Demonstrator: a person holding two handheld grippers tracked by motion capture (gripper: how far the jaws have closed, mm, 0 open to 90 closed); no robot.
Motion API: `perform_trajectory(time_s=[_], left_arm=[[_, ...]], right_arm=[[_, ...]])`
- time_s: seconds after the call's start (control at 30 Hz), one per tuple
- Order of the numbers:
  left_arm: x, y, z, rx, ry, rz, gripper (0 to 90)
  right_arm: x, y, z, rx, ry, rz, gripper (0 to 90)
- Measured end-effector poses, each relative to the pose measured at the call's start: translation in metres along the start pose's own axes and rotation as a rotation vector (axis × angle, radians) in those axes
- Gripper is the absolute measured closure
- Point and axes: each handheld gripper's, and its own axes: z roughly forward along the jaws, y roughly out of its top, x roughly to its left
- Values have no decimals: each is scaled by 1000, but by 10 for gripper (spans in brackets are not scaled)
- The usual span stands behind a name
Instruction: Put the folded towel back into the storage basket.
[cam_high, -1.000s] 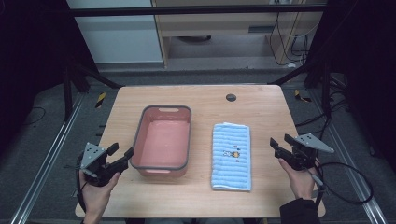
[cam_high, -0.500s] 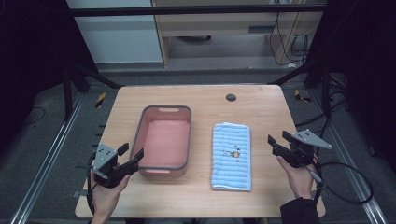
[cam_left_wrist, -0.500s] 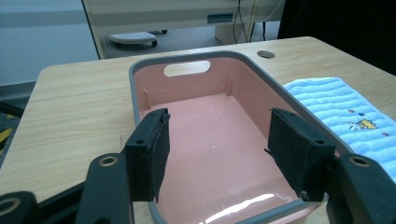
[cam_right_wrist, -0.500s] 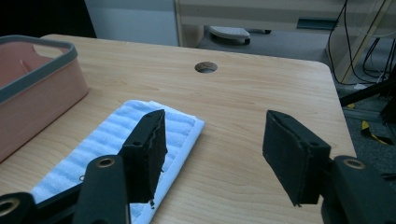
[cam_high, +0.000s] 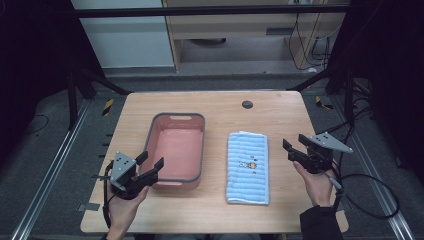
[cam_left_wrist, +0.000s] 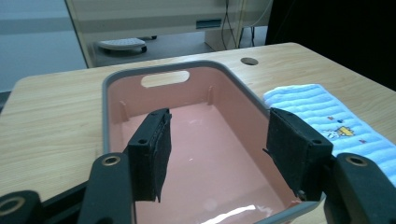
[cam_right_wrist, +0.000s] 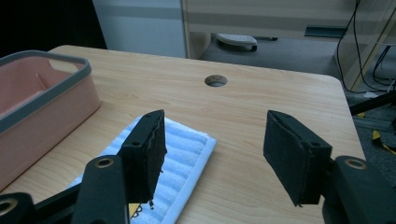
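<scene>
Left gripper (cam_high: 150, 169) jaws spread wide, nothing between them, poised over the near end of the pink tub (cam_high: 176, 150), one jaw by its near right corner. Right gripper (cam_high: 291, 150) jaws also apart, empty, just right of the folded blue towel (cam_high: 247, 167) lying on the table (cam_high: 280, 115) beside the tub.

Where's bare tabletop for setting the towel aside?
Free: the far strip between the pink bin and the cable hole, and the wood right of the blue towel up to the right tongs. Crowded: the bin's near left corner, where the left tongs hover.
</scene>
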Motion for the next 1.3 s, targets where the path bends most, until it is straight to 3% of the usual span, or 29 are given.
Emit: perform_trajectory(time_s=[0.43,0.73,1.3], left_arm=[[-25,4,18,2,-54,19,420],[-50,5,32,8,-103,36,432],[-89,-1,57,44,-175,84,452]], right_arm=[[1,9,12,10,11,-1,428],[2,15,21,24,18,-12,460],[2,20,35,39,20,-17,468]])
